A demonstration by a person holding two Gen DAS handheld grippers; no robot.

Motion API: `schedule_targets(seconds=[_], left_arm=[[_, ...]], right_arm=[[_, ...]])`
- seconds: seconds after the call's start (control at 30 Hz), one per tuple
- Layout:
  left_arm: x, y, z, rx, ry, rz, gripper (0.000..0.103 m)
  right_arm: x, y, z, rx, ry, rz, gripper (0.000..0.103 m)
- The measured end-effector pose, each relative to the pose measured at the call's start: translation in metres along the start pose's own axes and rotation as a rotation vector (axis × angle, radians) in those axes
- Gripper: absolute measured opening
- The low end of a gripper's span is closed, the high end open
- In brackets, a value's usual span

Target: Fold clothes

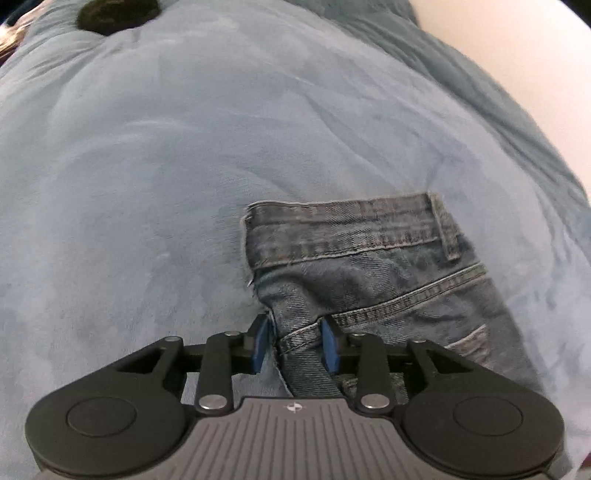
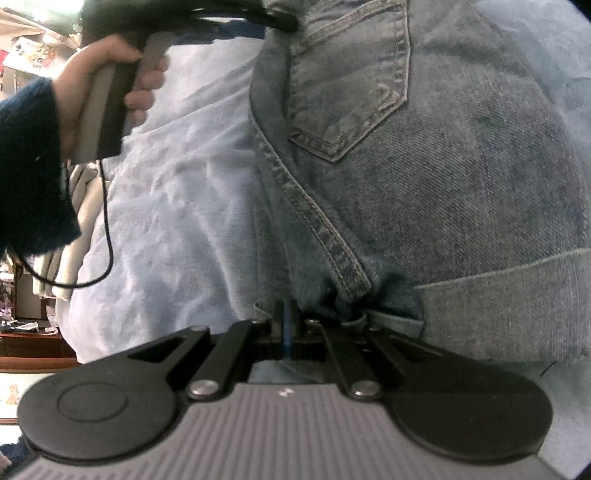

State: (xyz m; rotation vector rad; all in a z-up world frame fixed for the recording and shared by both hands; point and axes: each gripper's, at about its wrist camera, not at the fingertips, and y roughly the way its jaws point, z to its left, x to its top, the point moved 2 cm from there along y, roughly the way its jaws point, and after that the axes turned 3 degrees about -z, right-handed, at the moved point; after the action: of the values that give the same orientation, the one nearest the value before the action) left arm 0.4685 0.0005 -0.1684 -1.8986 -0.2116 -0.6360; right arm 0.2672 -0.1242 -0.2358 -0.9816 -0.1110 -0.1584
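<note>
Blue jeans (image 1: 369,273) lie on a light blue blanket (image 1: 184,166), waistband and belt loop facing away from me. My left gripper (image 1: 295,343) stands partly open, and a seamed fold of the denim runs between its blue pads (image 1: 260,343) with a gap on the left side. In the right wrist view the jeans (image 2: 461,184) show a back pocket (image 2: 351,81) and a rolled hem at the right. My right gripper (image 2: 287,321) is shut, with bunched denim gathered at its tips.
A person's hand (image 2: 110,74) in a dark blue sleeve (image 2: 26,166) holds the other gripper's handle, with a black cable (image 2: 107,221) hanging from it. A dark object (image 1: 114,14) sits at the blanket's far edge. A pale surface (image 1: 517,55) is at the far right.
</note>
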Motion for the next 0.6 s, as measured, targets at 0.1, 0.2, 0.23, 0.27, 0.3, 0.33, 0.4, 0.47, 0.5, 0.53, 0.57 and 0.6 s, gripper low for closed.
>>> schedule_targets(seconds=[0.1,0.2,0.23,0.27,0.3,0.33,0.4,0.47,0.5,0.53,0.57,0.6], left_arm=[[-0.016,-0.035,-0.003,-0.019,-0.025,-0.034,0.028],[-0.042,-0.069,-0.016,-0.055,0.010,-0.043,0.027],[-0.050,-0.080,-0.023,-0.072,0.031,-0.041,0.027],[-0.062,-0.090,-0.031,-0.094,0.044,-0.032,0.027],[-0.071,-0.094,-0.036,-0.122,0.047,-0.013,0.027],[-0.082,-0.093,-0.045,-0.152,0.057,0.020,0.023],[-0.104,-0.085,-0.063,-0.171,0.131,0.078,0.020],[-0.116,-0.074,-0.074,-0.158,0.167,0.095,0.020],[-0.118,-0.069,-0.077,-0.151,0.164,0.093,0.020],[-0.121,-0.063,-0.080,-0.145,0.160,0.090,0.019],[-0.119,-0.056,-0.079,-0.146,0.130,0.072,0.019],[-0.117,-0.050,-0.079,-0.148,0.101,0.055,0.019]], right_arm=[[0.003,-0.011,-0.002,0.024,0.033,-0.028,0.000],[0.004,-0.024,0.000,0.003,0.025,-0.052,0.000],[0.004,-0.028,0.000,-0.006,0.022,-0.061,0.001],[0.005,-0.029,0.001,-0.009,0.025,-0.071,0.001],[0.005,-0.031,0.003,-0.013,0.029,-0.080,0.002],[0.006,-0.036,0.002,-0.019,0.034,-0.092,0.003],[0.007,-0.053,-0.002,-0.027,0.033,-0.117,0.003],[0.010,-0.058,0.005,-0.040,0.017,-0.139,0.005],[0.012,-0.057,0.005,-0.059,0.004,-0.141,0.004],[0.013,-0.057,0.002,-0.085,0.001,-0.142,0.004],[0.014,-0.057,-0.002,-0.108,0.001,-0.144,0.003],[0.014,-0.057,-0.009,-0.122,0.014,-0.144,0.000]])
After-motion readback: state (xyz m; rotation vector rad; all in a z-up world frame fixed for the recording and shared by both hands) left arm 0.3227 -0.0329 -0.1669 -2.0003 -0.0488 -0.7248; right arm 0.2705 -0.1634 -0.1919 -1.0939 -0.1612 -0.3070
